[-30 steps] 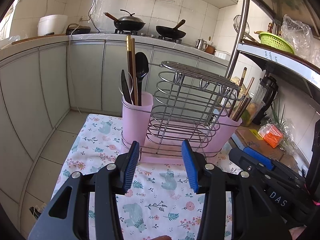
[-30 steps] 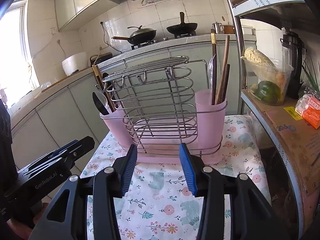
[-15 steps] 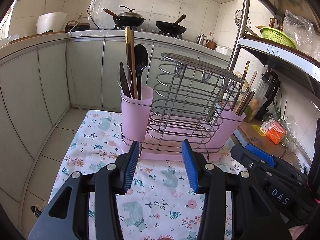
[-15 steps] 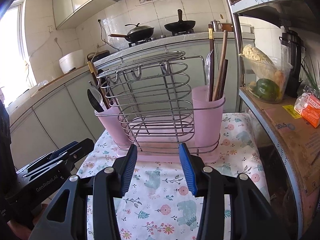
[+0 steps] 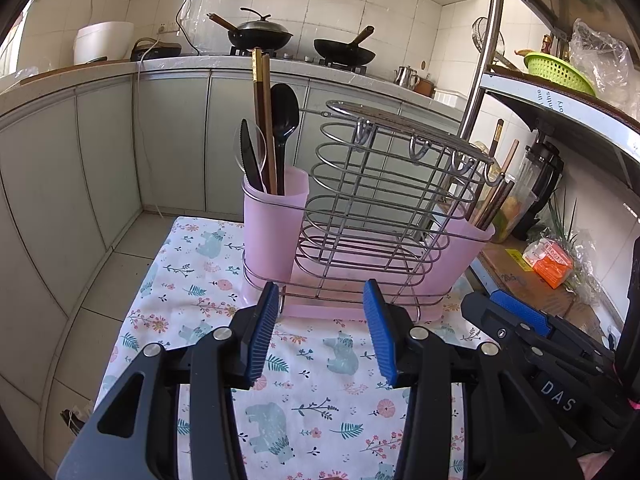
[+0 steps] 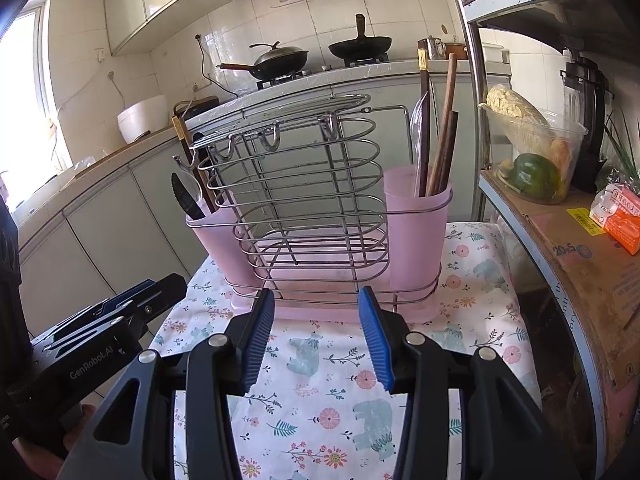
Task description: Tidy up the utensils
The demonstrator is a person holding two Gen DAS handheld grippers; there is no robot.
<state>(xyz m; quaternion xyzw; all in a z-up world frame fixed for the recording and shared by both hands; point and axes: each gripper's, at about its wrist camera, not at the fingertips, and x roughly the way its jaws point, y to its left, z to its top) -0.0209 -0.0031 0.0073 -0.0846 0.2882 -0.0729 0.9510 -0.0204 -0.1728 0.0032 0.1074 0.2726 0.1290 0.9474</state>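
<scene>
Since a second earlier, we had brought both grippers closer to the wire rack (image 5: pixel 376 216), which stood larger and just ahead of them on the floral cloth (image 5: pixel 312 396). Our left gripper (image 5: pixel 320 338) and right gripper (image 6: pixel 316 336) were both spread wide and held nothing. The black spoon (image 5: pixel 284 120) and chopsticks (image 5: pixel 262 112) stood in the pink cup (image 5: pixel 274 232) ahead-left of our left gripper.

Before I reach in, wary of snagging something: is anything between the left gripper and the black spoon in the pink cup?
Nothing visible: the open left gripper faces the black spoon over bare tablecloth.
</scene>
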